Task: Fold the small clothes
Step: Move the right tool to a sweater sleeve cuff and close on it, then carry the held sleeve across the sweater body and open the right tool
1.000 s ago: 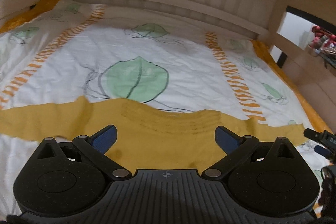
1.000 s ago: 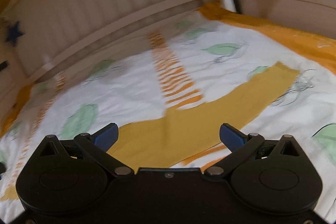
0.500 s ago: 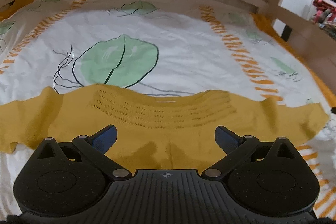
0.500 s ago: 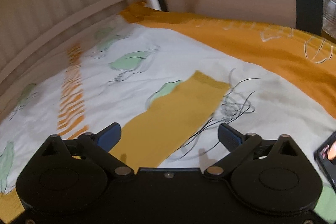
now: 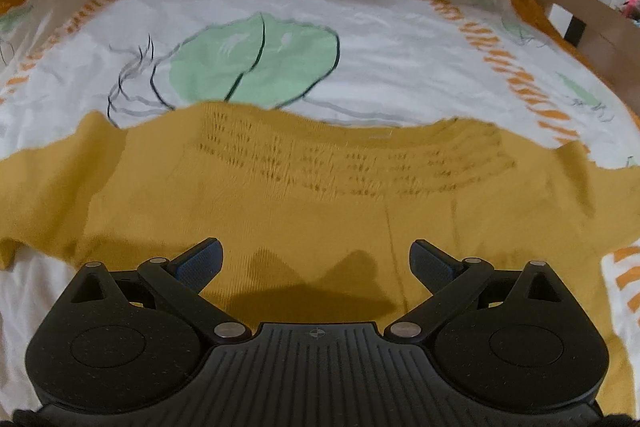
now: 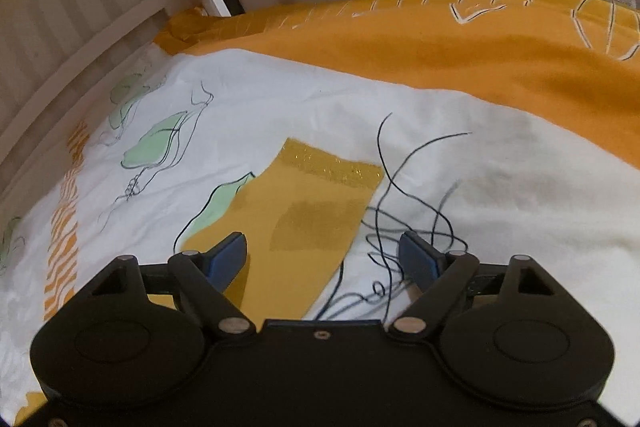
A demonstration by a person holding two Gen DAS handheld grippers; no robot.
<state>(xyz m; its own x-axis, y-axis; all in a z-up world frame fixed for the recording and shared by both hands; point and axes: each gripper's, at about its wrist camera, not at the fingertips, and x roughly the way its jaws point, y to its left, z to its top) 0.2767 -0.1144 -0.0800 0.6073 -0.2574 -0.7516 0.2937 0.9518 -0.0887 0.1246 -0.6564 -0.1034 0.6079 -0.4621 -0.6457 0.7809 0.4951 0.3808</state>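
Your left tongs are spread wide with nothing between them, hovering low over the body of a yellow sweater. It lies flat on the bed, on a white sheet with green leaves and orange stripes printed on it. The neckline with its rows of little knit holes faces away from you, and both sleeves run out to the sides. The dark shadow of the tongs falls right on the knit in front of the blue pads.

Your right tongs are wide open too, gripping nothing. They sit over one sleeve of the same sweater, which stretches away from you to its ribbed cuff. The left pad is above the sleeve fabric, the right one is out over the white sheet beside the sleeve, on top of some dark scribbly printed lines. Whether either pad actually touches the cloth, can't tell. Past the cuff there's an orange blanket along the far edge, and a pale wooden bed rail behind that.
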